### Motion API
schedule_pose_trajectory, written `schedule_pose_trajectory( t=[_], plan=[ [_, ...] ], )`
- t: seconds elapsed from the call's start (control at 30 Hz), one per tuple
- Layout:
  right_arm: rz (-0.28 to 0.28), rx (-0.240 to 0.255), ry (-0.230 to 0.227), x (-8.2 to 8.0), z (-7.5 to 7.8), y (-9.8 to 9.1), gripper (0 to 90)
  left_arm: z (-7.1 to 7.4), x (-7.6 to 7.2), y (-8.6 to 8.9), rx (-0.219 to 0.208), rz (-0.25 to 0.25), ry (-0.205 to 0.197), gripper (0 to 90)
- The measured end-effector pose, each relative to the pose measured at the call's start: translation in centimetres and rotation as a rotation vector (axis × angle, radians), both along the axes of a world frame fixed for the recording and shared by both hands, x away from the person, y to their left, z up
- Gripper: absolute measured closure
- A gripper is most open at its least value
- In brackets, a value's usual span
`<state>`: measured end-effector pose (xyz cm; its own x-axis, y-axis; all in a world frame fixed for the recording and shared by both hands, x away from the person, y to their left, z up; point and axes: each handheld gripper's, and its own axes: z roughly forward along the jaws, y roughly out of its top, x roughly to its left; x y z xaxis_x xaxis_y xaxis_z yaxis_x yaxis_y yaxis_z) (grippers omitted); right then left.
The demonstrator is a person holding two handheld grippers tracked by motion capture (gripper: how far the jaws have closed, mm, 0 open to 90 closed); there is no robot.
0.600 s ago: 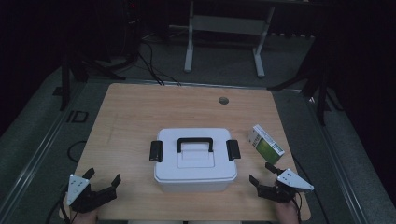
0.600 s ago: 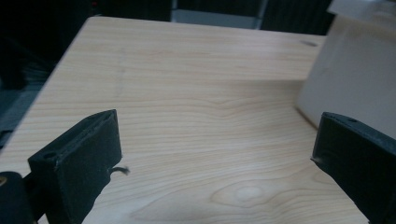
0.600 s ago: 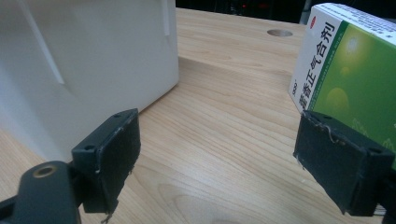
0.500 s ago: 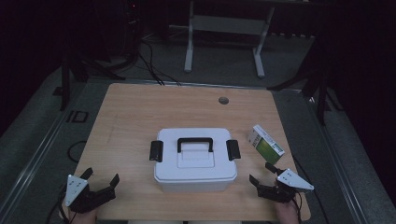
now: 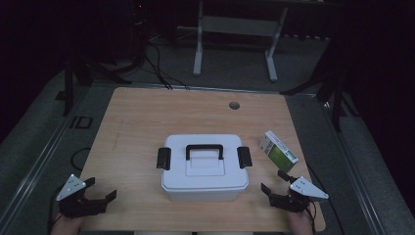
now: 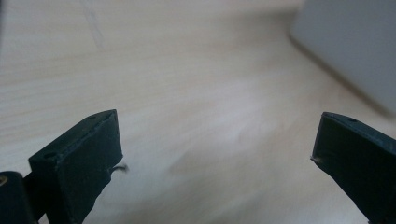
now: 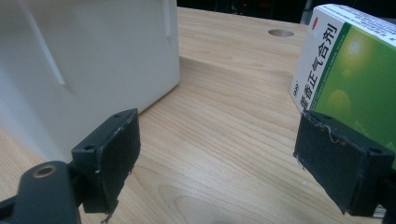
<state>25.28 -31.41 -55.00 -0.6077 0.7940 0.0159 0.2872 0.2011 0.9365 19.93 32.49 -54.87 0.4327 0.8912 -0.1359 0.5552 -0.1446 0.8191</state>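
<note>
Holding your left gripper (image 5: pixel 95 196) low at the near left corner of the worktop (image 5: pixel 147 117), you have its jaws spread wide with nothing between them. In the left gripper view the jaws frame bare wood, and a blurred corner of the white storage box (image 6: pixel 350 42) sits off at the upper right, well apart from them.

Your right gripper (image 5: pixel 278 188) rests at the near right corner, its jaws also released and empty. It sits between the storage box (image 5: pixel 203 169) and the green and white medicine carton (image 5: pixel 278 152), close to both but touching neither as far as the high view shows. In the right gripper view the box wall (image 7: pixel 88 60) rises just beyond one jaw, and the carton (image 7: pixel 348 65), printed with Chinese characters, stands right behind the other jaw; whether that jaw touches it you cannot tell.

The storage box stands in the middle of the worktop, lid on, black handle (image 5: pixel 204 148) lying flat on top and a black latch (image 5: pixel 164 157) at each end. The carton lies just beside the box's right end, angled. A round cable hole (image 5: pixel 234 105) sits near the far edge.
</note>
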Motion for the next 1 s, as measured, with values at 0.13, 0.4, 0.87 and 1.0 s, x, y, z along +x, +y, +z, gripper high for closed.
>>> schedule_pose_trajectory(
  t=[0.13, 0.4, 0.87, 1.0],
  plan=[
    [0.005, -0.005, 0.001, 0.0, 0.0, 0.1, 13.9, -0.1, 0.3, 0.3, 0.062, -0.118, 0.039, 1.4],
    [0.009, -0.008, 0.004, 0.0, 0.0, 0.2, 13.9, 0.4, 0.8, -0.7, 0.207, -0.307, 0.116, 1.4],
    [0.013, -0.011, 0.009, 0.1, 0.0, 0.3, 13.9, 2.3, 1.5, -2.0, 0.513, -0.460, 0.344, 1.4],
    [0.013, -0.011, 0.010, 0.1, 0.0, 0.3, 13.9, 2.6, 1.9, -2.4, 0.579, -0.488, 0.413, 1.4]
  ],
)
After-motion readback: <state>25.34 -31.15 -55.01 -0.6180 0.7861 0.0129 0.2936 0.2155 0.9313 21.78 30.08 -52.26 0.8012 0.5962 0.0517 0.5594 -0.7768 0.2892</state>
